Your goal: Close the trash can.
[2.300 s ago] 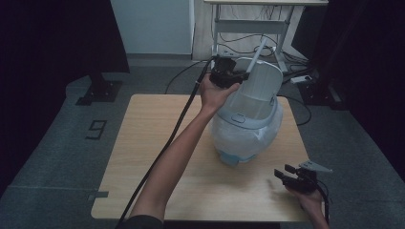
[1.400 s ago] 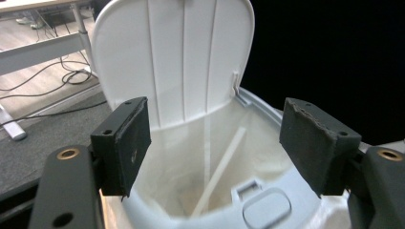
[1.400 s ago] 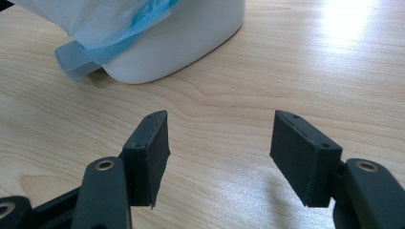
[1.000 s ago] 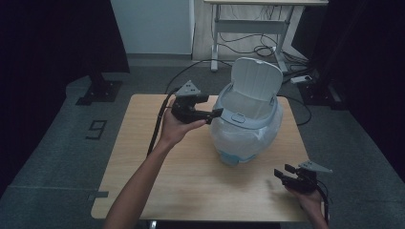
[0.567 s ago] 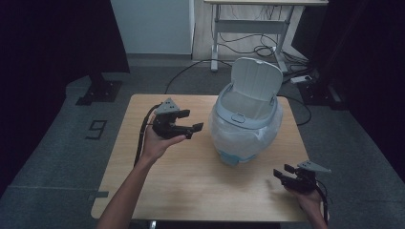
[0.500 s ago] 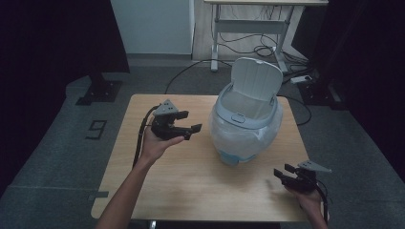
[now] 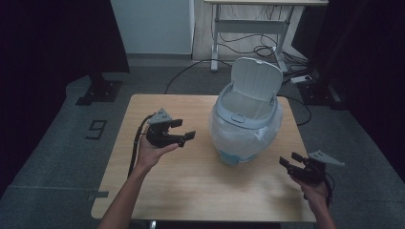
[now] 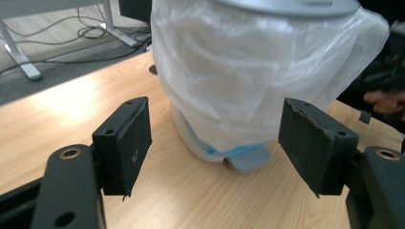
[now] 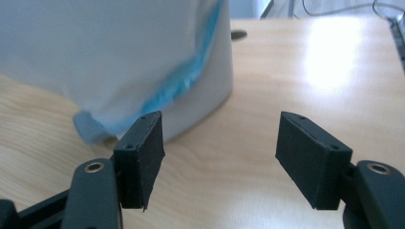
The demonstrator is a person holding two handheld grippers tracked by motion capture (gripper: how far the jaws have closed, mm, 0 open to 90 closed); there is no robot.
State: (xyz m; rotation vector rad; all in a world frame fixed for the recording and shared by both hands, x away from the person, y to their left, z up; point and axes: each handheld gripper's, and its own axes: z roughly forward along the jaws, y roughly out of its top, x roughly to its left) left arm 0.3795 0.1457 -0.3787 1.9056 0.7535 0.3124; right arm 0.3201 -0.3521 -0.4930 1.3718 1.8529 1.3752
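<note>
1. Your worktop (image 7: 191, 186) is a pale wood-grain top, bare apart from the bin; a small dark hole (image 9: 238, 34) shows in it beyond the bin in the right gripper view.
2. The pedal bin (image 7: 246, 126) stands on the right half of the worktop, toward the far edge, its lid (image 7: 256, 78) tipped up and back, and a clear plastic liner (image 8: 248, 71) folded down over its outside.
3. A grey pedal (image 8: 247, 160) sticks out at the foot of the bin, resting just above the wood.
4. Your left tongs (image 7: 184, 131) hang over the left half of the worktop, spread with nothing between them, pointing at the bin and clear of it.
5. Your right tongs (image 7: 289, 160) sit near the front right corner, just beside the bin's base; they have just been opening further and stand spread and empty.
6. Around the worktop lies grey carpet, with a "9" marked on the floor (image 7: 97, 128) to the left.
7. Behind stands a white-framed desk (image 7: 248, 28) with cables looped under it, and what looks like a power strip (image 7: 303, 79), though it is small and dim.
8. Both sides of the room are dark.
</note>
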